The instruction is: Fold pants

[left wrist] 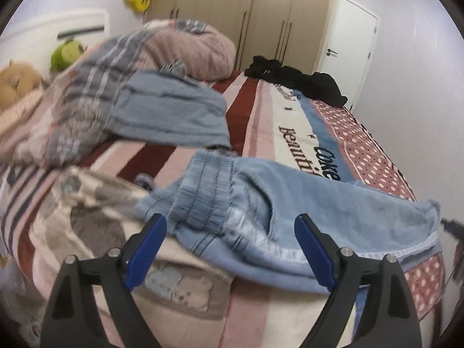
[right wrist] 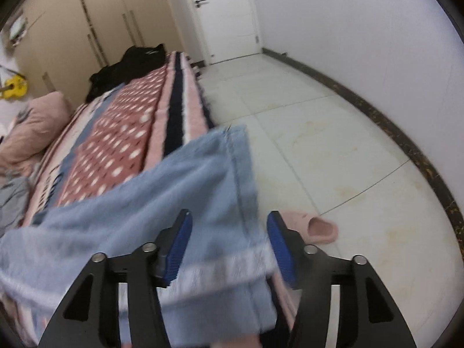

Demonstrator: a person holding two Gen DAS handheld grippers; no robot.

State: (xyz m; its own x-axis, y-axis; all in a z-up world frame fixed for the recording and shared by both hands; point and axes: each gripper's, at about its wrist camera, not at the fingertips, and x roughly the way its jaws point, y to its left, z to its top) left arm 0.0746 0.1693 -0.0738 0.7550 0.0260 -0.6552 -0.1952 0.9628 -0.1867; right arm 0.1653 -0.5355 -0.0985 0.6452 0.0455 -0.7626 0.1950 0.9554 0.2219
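Light blue denim pants lie across the near end of the bed, the elastic waistband toward the left and the legs running right to the bed's edge. My left gripper is open, its blue pads either side of the waistband area, not closed on it. In the right wrist view the pants' leg end drapes over the bed's edge. My right gripper is open, with the leg fabric lying between its blue pads.
The bed has a striped and dotted cover. Another folded blue garment and a plaid quilt lie at the back left, black clothes at the far end. A pink slipper lies on the tiled floor. Wardrobes and a door stand behind.
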